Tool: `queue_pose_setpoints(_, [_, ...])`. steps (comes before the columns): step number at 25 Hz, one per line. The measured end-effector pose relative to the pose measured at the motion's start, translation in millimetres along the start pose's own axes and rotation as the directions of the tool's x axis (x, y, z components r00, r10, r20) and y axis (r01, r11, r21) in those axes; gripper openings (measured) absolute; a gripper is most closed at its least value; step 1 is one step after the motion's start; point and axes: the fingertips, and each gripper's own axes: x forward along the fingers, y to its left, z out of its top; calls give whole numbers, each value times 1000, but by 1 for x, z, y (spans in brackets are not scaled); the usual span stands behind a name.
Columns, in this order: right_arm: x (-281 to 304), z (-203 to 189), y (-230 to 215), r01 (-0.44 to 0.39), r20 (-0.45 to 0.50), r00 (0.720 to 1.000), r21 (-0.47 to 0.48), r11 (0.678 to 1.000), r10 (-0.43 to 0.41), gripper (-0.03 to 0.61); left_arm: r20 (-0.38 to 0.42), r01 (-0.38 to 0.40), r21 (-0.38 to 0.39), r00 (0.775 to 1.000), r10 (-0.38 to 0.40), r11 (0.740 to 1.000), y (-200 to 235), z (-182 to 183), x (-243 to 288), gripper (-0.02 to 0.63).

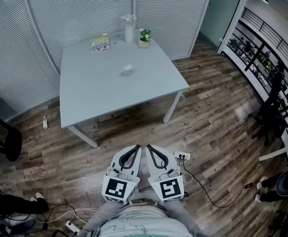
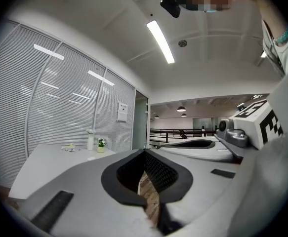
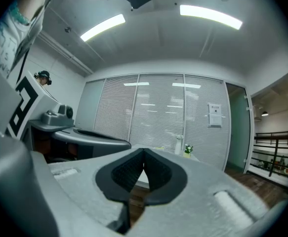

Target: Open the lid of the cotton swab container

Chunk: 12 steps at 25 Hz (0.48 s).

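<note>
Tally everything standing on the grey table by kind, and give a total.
Small white container: 1
Tall white vase: 1
Small potted plant with white flowers: 1
Flat yellowish packet: 1
Total: 4

table [image 1: 94, 88]: smooth, matt | floor [image 1: 218, 127]: wood planks, grained | blinds [image 1: 79, 9]: fine ribbed slats

Head cam looks steeply down over left tool [image 1: 137, 148] and right tool [image 1: 149, 147]; tool cams face level; all share the distant surface [image 1: 99, 88].
</note>
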Motion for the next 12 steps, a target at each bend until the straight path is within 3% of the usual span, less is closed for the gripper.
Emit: queue_pose_setpoints(12, [127, 1, -32, 49, -25, 999, 10, 999, -49, 0, -19, 66, 0, 998, -66, 998, 103, 3, 77, -2])
